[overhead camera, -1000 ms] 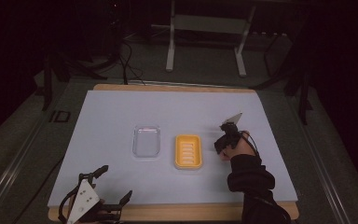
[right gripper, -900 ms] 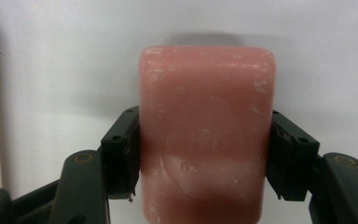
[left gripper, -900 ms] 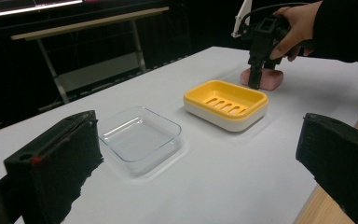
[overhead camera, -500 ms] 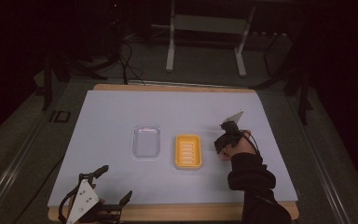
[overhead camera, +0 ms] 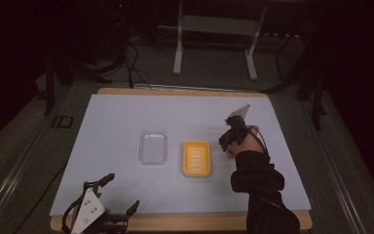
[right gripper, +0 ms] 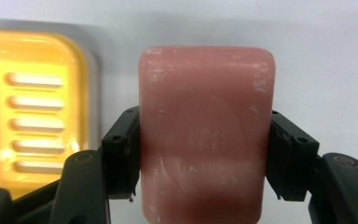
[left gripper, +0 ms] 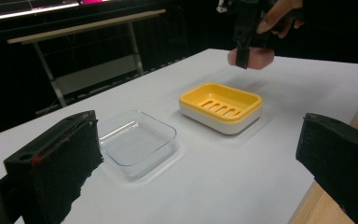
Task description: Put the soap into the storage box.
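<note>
Where the high view looks down on the pale blue table [overhead camera: 126, 117], we see the right gripper [overhead camera: 229, 141] held by a hand [overhead camera: 246, 139] just right of the yellow soap dish [overhead camera: 196, 158], with a clear plastic tray [overhead camera: 153, 147] to the dish's left. Our left gripper [overhead camera: 108, 197] lies at the table's near left edge, well apart from both, its jaws spread.

Along the left gripper view, we look between two black jaws standing wide apart with nothing in them. Beyond them sit the clear tray [left gripper: 137, 140] and the yellow dish [left gripper: 221, 107] side by side, apart. Farther off the right gripper [left gripper: 244, 53] hangs over the table beyond the dish, a pink soap bar [left gripper: 261, 58] in its grasp.

Through the right gripper view, we find the jaws of the right gripper [right gripper: 205, 154] clamped on the two long sides of the soap bar [right gripper: 207, 130]. Below it, to one side, lies the slotted dish [right gripper: 32, 112].
</note>
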The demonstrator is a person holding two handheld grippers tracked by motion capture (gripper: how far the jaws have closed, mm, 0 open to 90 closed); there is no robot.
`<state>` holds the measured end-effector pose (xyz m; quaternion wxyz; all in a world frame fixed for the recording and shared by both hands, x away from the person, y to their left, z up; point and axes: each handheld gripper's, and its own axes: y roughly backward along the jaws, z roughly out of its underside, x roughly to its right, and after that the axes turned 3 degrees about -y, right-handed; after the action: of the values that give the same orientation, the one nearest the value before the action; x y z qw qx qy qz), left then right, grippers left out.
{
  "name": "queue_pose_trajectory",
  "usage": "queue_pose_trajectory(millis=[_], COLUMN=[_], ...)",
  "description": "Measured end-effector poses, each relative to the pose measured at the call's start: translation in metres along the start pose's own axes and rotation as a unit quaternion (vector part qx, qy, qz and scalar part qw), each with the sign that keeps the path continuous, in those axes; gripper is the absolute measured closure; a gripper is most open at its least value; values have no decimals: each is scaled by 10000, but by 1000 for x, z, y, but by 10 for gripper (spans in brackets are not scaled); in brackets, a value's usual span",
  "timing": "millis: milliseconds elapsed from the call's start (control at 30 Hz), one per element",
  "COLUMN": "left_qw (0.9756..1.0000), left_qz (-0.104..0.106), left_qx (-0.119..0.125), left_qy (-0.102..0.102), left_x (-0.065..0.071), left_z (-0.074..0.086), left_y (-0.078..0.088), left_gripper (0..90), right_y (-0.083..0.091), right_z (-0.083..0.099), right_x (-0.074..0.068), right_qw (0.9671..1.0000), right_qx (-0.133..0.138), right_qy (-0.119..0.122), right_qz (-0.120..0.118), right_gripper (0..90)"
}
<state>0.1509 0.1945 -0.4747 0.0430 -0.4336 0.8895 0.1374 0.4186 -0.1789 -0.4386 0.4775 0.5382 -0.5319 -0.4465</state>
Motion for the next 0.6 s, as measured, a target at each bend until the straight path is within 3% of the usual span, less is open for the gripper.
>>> queue_pose_trajectory(millis=[300, 500, 600], left_qw=[10000, 10000, 10000], left_qz=[9, -1, -7], left_qx=[14, 21, 24], left_qy=[-8, -11, -35], left_x=[1, 0, 0], left_z=[0, 0, -1], left_y=[-1, 0, 0], left_gripper=[3, 3, 3], right_y=[30, 39, 44], right_z=[-7, -8, -8], right_x=[-17, -30, -37], right_qw=[9998, 9998, 9998], right_qx=[165, 157, 186], right_qy=[-19, 23, 37], right_qz=[67, 142, 44], right_gripper=[373, 373, 373])
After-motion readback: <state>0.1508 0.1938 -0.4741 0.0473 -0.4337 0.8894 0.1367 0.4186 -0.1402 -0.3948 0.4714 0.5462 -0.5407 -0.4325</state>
